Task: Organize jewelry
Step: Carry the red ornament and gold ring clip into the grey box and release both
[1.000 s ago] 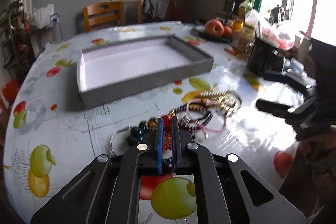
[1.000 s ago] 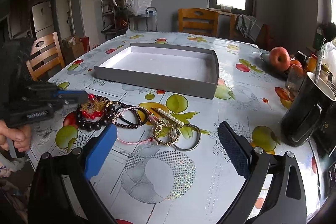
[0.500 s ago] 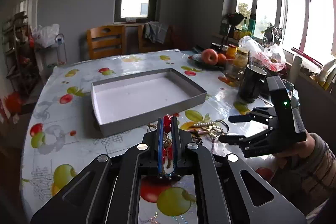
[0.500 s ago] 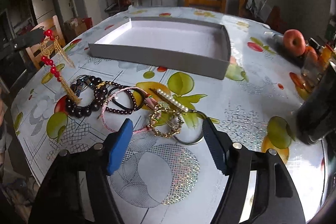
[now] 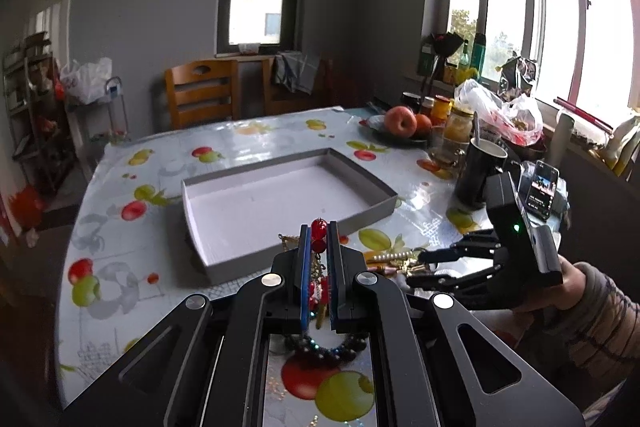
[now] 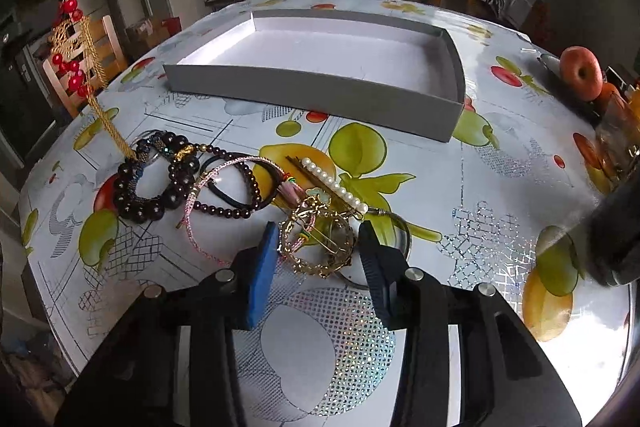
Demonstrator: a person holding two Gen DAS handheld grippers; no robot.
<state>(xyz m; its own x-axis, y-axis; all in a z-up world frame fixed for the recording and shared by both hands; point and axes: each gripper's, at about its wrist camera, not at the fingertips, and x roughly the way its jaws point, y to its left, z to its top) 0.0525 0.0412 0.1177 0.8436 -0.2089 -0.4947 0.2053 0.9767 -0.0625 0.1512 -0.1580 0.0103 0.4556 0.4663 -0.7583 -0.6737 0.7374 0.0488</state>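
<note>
Right gripper jaws closing around ornate gold filigree ring-shaped brooch on fruit-print tablecloth; pads not yet touching.

Left gripper lifted red-bead chain off table; right gripper lowered, jaws closing around gold brooch.

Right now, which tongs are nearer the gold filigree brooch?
Right. The right tongs straddle the gold filigree brooch, jaws closing around it on the table. The left tongs are raised off to the side, shut on the red-bead gold chain.
</note>
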